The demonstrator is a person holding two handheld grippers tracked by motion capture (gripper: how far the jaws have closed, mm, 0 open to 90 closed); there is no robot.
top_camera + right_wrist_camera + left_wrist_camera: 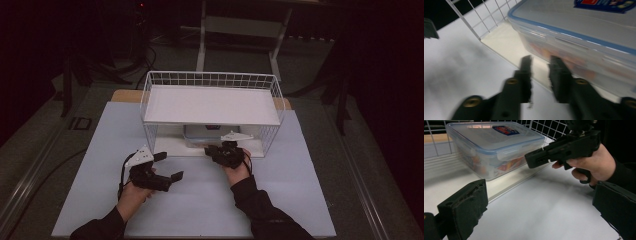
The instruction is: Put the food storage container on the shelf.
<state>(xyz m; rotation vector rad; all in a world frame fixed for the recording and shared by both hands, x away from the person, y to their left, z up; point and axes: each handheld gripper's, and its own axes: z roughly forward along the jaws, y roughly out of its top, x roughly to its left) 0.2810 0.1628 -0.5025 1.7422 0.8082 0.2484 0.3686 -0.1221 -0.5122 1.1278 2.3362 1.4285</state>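
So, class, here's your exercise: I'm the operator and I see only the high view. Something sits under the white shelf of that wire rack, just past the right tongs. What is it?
Observer: A clear plastic box with a blue-rimmed lid on it, standing on the bottom board of the rack.
Operator: Is anything inside it?
Observer: Yes, orange and red contents, but they are too blurred through the wall to name.
Operator: Are the right tongs gripping it?
Observer: No. The right tongs are a little open, with their tips close to the box's front wall and nothing between them.
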